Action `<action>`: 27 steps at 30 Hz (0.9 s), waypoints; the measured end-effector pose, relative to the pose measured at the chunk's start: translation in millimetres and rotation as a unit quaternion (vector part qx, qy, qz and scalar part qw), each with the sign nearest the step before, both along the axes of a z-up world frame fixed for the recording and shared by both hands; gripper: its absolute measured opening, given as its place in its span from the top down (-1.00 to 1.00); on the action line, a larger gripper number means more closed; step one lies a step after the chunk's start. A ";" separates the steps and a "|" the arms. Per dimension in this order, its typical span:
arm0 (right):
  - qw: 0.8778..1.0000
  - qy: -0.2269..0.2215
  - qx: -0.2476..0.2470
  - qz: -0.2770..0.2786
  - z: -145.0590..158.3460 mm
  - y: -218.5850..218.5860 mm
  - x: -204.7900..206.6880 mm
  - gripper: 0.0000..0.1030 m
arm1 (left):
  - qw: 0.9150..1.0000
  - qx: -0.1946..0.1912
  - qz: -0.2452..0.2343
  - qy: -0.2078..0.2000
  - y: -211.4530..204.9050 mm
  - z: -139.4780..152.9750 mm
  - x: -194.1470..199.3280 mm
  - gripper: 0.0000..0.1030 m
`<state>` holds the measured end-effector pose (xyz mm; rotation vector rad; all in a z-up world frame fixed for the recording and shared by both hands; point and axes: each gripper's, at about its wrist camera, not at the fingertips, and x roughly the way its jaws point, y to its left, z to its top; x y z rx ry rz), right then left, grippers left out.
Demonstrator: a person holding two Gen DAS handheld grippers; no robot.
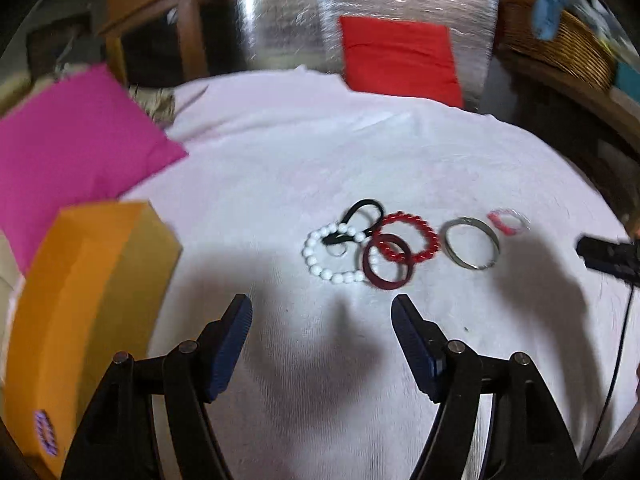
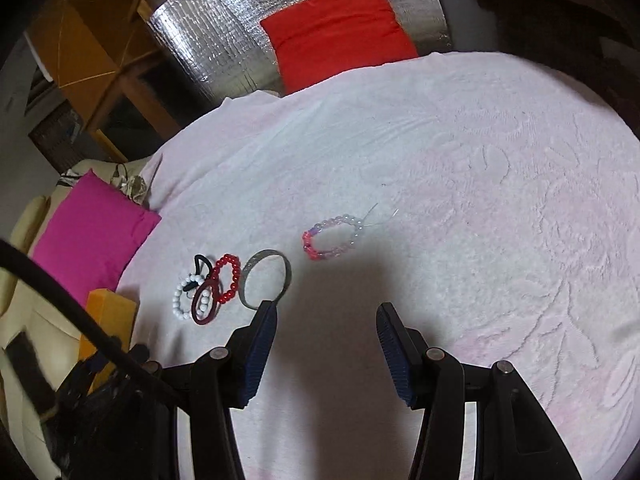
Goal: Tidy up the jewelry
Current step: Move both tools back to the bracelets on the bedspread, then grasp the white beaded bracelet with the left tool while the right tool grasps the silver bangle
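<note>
Jewelry spread flat on a pale textured cloth (image 2: 460, 168), nothing yet lifted. At the left of the group, a tangled cluster: white bead bracelet (image 1: 320, 258) overlapped by a black hair tie (image 1: 362, 210), a dark maroon bangle (image 1: 386, 262) and a red bead bracelet (image 1: 416, 236), all touching or crossing, hence hard to separate in a single pinch. Just beside the cluster, lying alone, a silver bangle (image 1: 472, 243); farther right, well apart from the cluster, a pink bead bracelet (image 2: 332, 238) with loose thread ends at its far side. Orange box (image 1: 88, 300) standing at the cloth's left edge, near the left gripper, plausibly the intended container, though contents and opening not visible. Magenta cushion (image 1: 76, 148) and red cushion (image 1: 400, 56) at the far margins, outside the work. Left gripper (image 1: 322, 310) held above the cloth, aimed at the cluster, jaws wide apart and empty, presumably opened ready for a first pick. Right gripper (image 2: 326, 318) likewise raised and empty, jaws apart, left finger overlapping the silver bangle's near rim in view, contact impossible to confirm; the pink bead bracelet straight ahead, so probably that hand's nearest isolated target. Division of labour likely by position: each hand facing the pieces on its own side. Sorting judged not yet begun.
</note>
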<state>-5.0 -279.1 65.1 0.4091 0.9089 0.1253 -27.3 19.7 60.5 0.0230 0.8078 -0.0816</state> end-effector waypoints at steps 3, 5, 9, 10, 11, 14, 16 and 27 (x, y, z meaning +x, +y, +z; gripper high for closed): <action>1.000 -0.003 -0.012 0.012 -1.5 1.6 1.3 -0.08 | 1.000 -0.022 -0.002 0.006 -1.6 -6.9 8.2 -0.41; 1.000 0.001 -0.023 0.017 -5.2 4.4 4.3 -0.08 | 1.000 -0.004 -0.007 0.007 -5.1 -11.3 16.2 -0.41; 0.999 0.013 -0.025 0.020 -11.6 9.5 7.9 -0.08 | 0.999 -0.034 0.027 0.024 16.9 -18.3 41.4 -0.41; 0.999 0.012 -0.026 0.023 -12.2 11.2 8.6 -0.08 | 0.998 -0.047 0.033 0.029 22.2 -20.4 44.4 -0.41; 0.999 0.011 -0.030 0.025 -12.1 14.0 8.9 -0.08 | 0.997 -0.061 0.039 0.036 27.8 -23.1 48.5 -0.41; 0.999 0.009 -0.037 0.032 -12.8 22.3 11.4 -0.08 | 0.996 -0.072 0.035 0.045 30.0 -27.9 56.6 -0.19; 0.999 0.011 -0.035 0.035 -14.6 26.8 14.3 -0.08 | 0.996 -0.076 0.023 0.046 25.4 -29.4 60.4 -0.08; 0.991 0.020 -0.073 0.107 -35.7 78.5 33.7 -0.11 | 0.993 -0.096 -0.015 0.069 22.0 -39.5 82.5 0.81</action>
